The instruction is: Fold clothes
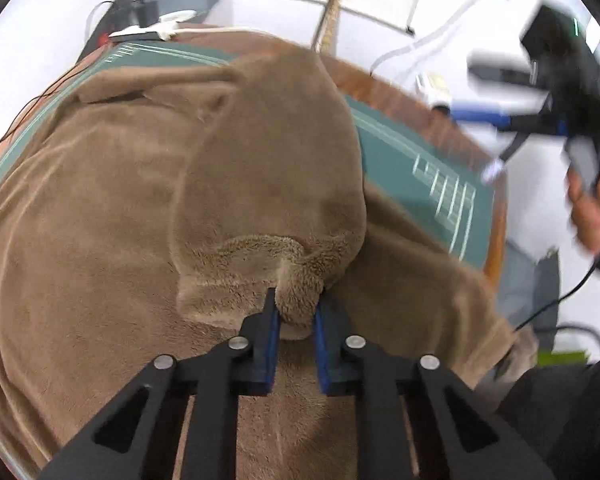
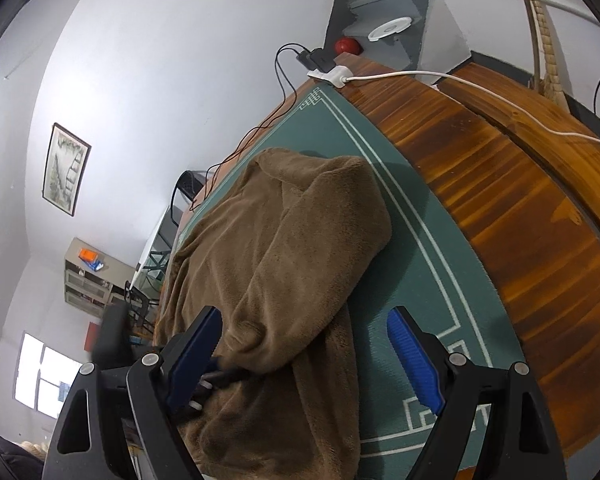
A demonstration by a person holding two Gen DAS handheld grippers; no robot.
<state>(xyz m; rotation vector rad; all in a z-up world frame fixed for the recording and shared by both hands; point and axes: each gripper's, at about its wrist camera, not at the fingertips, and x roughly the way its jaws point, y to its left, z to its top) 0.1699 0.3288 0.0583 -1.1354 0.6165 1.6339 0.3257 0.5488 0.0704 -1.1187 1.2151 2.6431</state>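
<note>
Brown fleece garment [image 1: 160,200], spread over the green mat [image 1: 420,168] on the bench [image 2: 500,200], is pinched at a fold by the left gripper [image 1: 296,312], while the right gripper [image 2: 308,356], jaws released, should be closed on fabric before lifting evenly.

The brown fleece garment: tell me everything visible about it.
The brown fleece garment is plush and thick, spread over the green mat on the wooden table, one edge hanging off the near side. A sleeve is folded across the body. The left gripper pinches the sleeve's cuff; the right gripper hovers open above it.
</note>
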